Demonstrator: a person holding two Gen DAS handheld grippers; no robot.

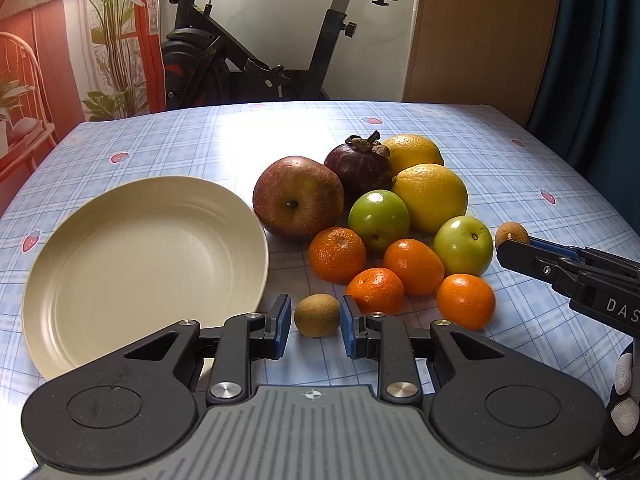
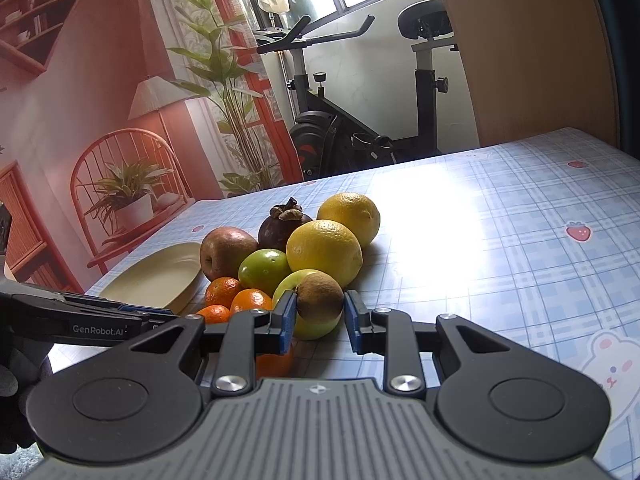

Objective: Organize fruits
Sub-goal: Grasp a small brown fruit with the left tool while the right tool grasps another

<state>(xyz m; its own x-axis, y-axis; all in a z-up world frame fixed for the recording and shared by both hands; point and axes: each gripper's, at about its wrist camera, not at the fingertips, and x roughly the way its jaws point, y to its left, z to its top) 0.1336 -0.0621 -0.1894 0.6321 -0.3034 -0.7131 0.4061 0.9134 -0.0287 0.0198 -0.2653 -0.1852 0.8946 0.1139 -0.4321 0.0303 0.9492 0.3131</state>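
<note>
A cream plate [image 1: 140,260] lies empty on the left of the checked tablecloth. Right of it is a fruit pile: a red apple [image 1: 298,198], a mangosteen [image 1: 358,168], two lemons [image 1: 432,196], two green apples [image 1: 378,218] and several mandarins [image 1: 414,266]. My left gripper [image 1: 316,326] is low at the pile's near edge, shut on a small brown fruit [image 1: 317,315] beside the plate rim. My right gripper [image 2: 320,316] is shut on a second small brown fruit [image 2: 320,298], held at the pile's right side, in front of a green apple [image 2: 308,304]. In the left wrist view, that gripper [image 1: 510,246] and its fruit [image 1: 511,234] show at the right.
An exercise bike [image 1: 256,60] stands beyond the table's far edge, with a wooden panel [image 1: 480,32] to its right. A gloved hand [image 1: 626,400] holds the right gripper. The cloth [image 2: 500,260] to the right of the pile is bare. The left gripper's arm [image 2: 80,316] crosses low on the left.
</note>
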